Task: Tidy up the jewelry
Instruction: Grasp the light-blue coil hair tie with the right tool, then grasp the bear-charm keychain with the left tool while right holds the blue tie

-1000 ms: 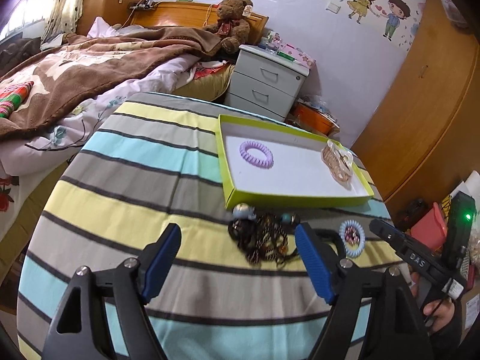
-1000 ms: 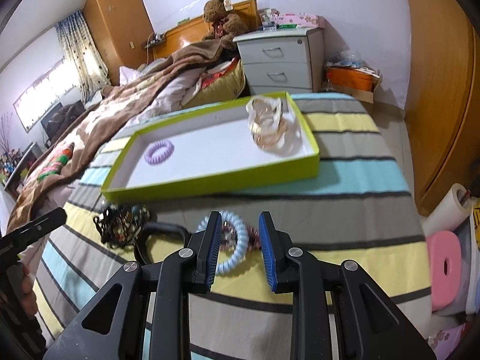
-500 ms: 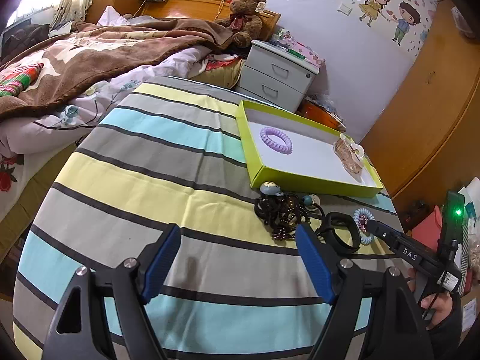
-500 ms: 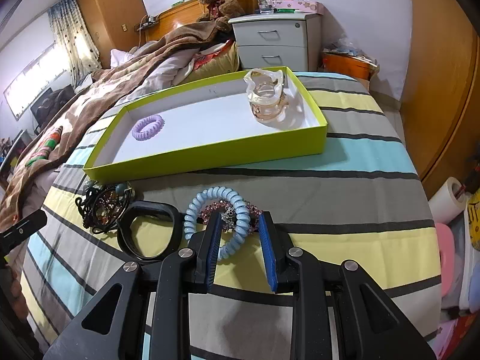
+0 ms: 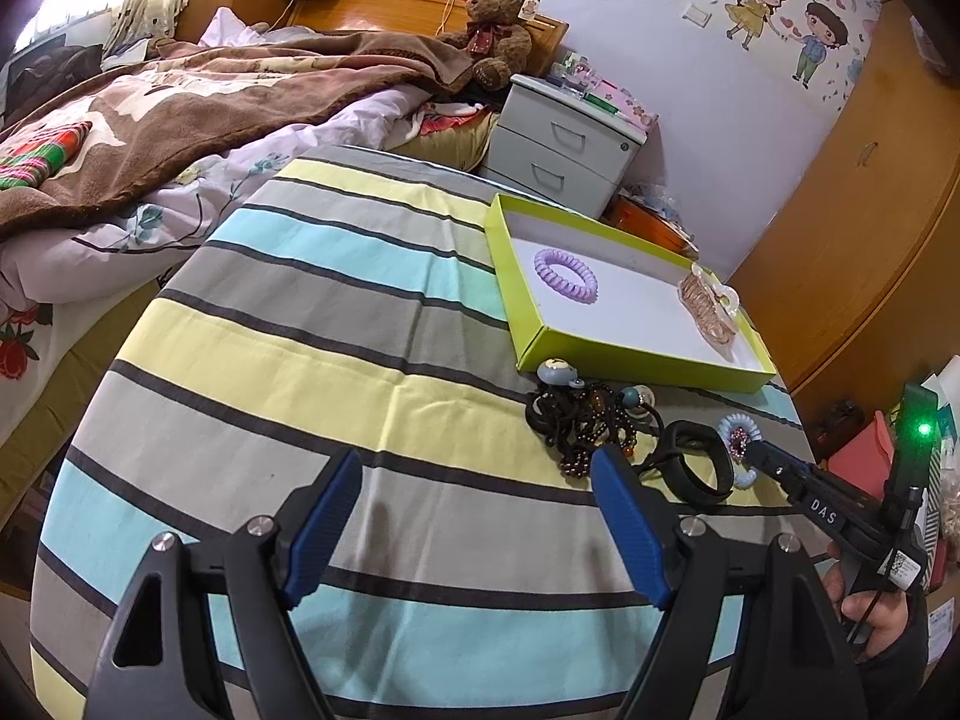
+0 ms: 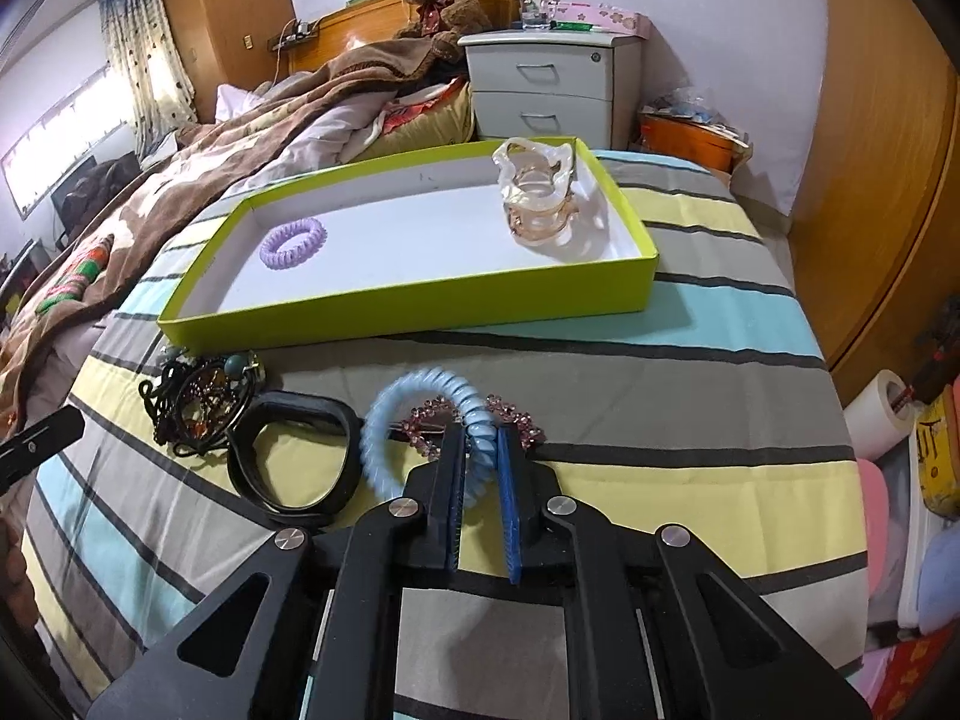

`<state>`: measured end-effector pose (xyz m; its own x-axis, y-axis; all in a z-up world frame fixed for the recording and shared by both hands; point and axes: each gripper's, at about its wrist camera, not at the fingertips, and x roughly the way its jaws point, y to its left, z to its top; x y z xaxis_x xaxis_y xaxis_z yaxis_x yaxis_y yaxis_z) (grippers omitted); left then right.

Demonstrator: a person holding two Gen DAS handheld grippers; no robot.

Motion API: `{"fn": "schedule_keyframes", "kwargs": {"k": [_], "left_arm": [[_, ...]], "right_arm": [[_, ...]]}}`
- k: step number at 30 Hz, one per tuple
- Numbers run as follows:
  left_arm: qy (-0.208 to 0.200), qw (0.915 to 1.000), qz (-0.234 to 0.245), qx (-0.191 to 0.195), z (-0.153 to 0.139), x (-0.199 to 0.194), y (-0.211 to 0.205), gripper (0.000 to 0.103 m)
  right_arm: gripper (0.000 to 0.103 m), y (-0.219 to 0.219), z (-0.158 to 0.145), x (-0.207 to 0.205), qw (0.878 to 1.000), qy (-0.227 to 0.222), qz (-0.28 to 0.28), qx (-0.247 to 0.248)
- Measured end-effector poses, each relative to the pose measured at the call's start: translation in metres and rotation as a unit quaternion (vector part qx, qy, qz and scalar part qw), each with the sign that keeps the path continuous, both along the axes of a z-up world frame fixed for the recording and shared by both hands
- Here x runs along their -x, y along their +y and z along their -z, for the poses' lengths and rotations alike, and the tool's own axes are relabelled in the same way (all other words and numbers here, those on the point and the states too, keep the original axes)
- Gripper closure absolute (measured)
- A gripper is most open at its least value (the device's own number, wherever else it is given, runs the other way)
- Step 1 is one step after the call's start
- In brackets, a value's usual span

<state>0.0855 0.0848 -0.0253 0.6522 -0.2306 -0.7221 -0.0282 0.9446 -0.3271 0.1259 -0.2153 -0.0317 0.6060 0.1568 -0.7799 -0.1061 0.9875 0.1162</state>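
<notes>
A lime-green tray (image 6: pixel 420 300) (image 5: pixel 630 357) on the striped cloth holds a purple coil hair tie (image 6: pixel 293 243) (image 5: pixel 566 274) and a clear amber hair claw (image 6: pixel 537 201) (image 5: pixel 708 306). In front of it lie a dark bead tangle (image 6: pixel 201 399) (image 5: pixel 585 420), a black band (image 6: pixel 294 462) (image 5: pixel 696 471) and a pink rhinestone clip (image 6: pixel 432 420). My right gripper (image 6: pixel 480 450) is shut on the light-blue coil hair tie (image 6: pixel 390 420) (image 5: pixel 739 423), whose right side sits between the pads. My left gripper (image 5: pixel 480 516) is open and empty, over the cloth left of the tangle.
A bed with a brown blanket (image 5: pixel 180 108) lies along the left. A grey nightstand (image 6: pixel 552 90) (image 5: pixel 564 150) stands behind the tray, a wooden wardrobe (image 6: pixel 888 180) on the right. The table edge falls off at right, with a paper roll (image 6: pixel 879 420) below.
My right gripper has moved forward onto the blue coil tie and closed on it. My left gripper has drawn back and to the left, still open.
</notes>
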Motion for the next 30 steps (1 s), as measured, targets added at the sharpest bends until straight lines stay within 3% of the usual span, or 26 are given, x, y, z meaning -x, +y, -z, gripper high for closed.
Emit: {"fn": "schedule_keyframes", "kwargs": {"k": [9, 20, 26, 30], "left_arm": [[0.008, 0.9999, 0.008, 0.004, 0.000, -0.006, -0.005, 0.023], [0.013, 0.9997, 0.019, 0.002, 0.000, -0.041, -0.032, 0.023], [0.015, 0.9994, 0.019, -0.026, 0.003, -0.059, -0.050, 0.024], [0.017, 0.9990, 0.015, -0.039, 0.006, -0.064, -0.055, 0.031]], "right_arm": [[0.093, -0.014, -0.010, 0.006, 0.999, -0.018, 0.002, -0.038], [0.093, -0.022, -0.033, 0.019, 0.996, -0.053, 0.005, -0.072], [0.093, -0.025, -0.034, 0.020, 0.995, -0.054, 0.006, -0.079], [0.093, -0.025, -0.035, 0.021, 0.995, -0.057, 0.004, -0.081]]}}
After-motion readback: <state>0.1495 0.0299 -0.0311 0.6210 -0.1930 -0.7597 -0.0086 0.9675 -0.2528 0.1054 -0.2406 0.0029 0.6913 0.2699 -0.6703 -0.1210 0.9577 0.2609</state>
